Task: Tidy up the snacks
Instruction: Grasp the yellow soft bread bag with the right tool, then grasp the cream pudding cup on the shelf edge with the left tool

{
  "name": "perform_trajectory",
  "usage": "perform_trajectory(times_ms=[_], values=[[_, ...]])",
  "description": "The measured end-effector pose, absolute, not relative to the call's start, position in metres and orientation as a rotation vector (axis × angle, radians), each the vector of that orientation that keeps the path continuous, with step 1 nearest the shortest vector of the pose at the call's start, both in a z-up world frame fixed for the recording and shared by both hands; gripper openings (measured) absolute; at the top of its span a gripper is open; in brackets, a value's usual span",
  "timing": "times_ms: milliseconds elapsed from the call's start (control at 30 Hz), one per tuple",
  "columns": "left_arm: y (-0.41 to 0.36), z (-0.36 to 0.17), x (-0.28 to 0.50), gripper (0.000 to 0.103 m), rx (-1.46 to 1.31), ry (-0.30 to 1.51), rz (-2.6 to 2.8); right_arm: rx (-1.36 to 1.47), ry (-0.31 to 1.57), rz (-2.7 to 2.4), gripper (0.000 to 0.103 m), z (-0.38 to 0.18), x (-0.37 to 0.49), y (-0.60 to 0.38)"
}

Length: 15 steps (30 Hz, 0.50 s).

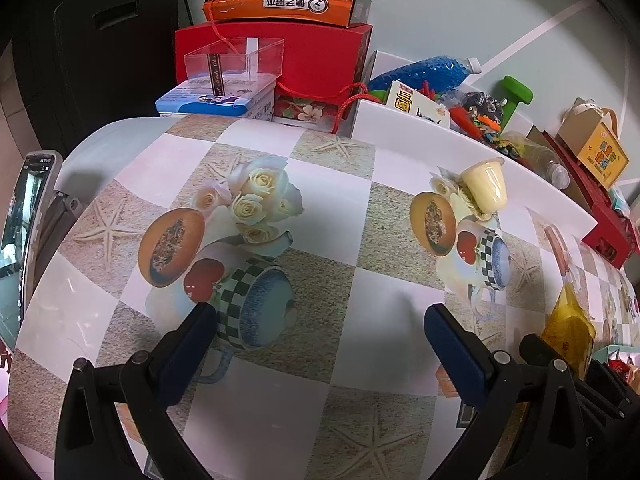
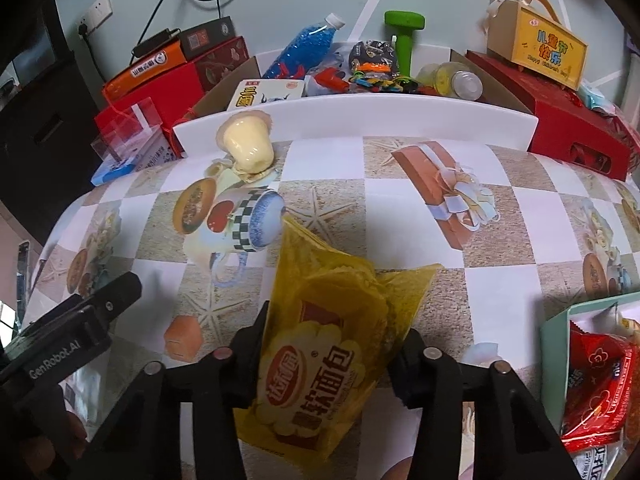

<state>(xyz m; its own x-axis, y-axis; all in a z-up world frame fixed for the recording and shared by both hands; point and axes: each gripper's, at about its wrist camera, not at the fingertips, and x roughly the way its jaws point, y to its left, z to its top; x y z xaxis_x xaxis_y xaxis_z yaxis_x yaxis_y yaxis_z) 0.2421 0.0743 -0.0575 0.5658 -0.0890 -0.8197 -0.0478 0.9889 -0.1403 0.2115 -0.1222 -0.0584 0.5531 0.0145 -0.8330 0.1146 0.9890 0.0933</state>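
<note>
So far the right gripper [image 2: 332, 344] has its jaws pressed on the yellow bread packet [image 2: 320, 356] near the table's [image 2: 400, 216] front edge, beside the green box [image 2: 554, 328] that already holds red packets. The left gripper [image 1: 320, 332] hangs wide open and empty. A pudding cup [image 2: 248, 144] waits at the table's back edge.

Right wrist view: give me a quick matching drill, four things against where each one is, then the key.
Things:
1. yellow bread pack
2. pudding cup
3. red snack packs
4. left gripper

Places:
A. on its side by the white ledge
B. open above bare tablecloth
C. between the right gripper's fingers
D. in the green box at the right edge

Pairs: 1-C, 2-A, 3-D, 4-B
</note>
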Motion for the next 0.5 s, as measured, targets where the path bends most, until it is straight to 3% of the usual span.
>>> perform_trajectory(times_ms=[500], values=[[0.061,-0.058,0.245,0.103,-0.187,0.990,-0.088,0.165,0.945,-0.105,0.047,-0.047,0.216,-0.135]])
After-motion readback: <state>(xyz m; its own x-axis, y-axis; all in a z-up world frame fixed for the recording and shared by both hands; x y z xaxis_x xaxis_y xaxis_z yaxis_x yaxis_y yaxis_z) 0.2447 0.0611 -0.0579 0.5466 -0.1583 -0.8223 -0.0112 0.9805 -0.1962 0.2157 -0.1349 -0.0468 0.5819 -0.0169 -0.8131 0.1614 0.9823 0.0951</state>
